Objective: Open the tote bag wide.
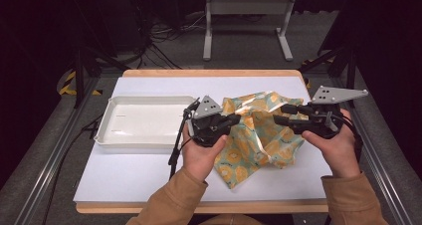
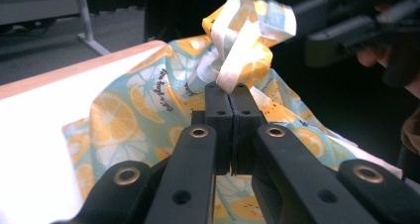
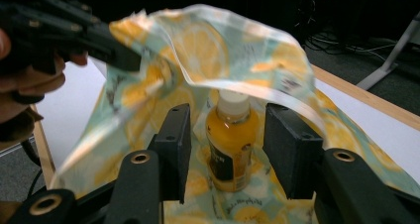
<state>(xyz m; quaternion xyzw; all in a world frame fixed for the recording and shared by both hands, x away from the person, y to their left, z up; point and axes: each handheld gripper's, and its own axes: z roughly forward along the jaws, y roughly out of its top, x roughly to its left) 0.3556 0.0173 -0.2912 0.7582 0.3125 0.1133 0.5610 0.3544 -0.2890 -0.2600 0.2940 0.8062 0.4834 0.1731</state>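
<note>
A cloth bag (image 1: 259,135) printed with orange slices on pale blue lies on the white table (image 1: 139,175), right of centre. My left gripper (image 1: 236,119) is shut on the bag's rim by its cream strap (image 2: 237,50) and lifts that edge up. My right gripper (image 1: 279,114) is open at the bag's mouth. Its jaws stand apart on either side of my line of sight to a yellow bottle (image 3: 229,149) with a white cap, upright inside the bag (image 3: 213,40). The left gripper's jaws (image 3: 124,60) hold the rim at the upper left of the right gripper view.
A shallow white tray (image 1: 107,120) sits on the left half of the table, close to my left hand. A grey metal stand (image 1: 246,16) and loose cables (image 1: 164,36) lie on the floor beyond the far edge. A cable (image 1: 175,145) trails from the left gripper.
</note>
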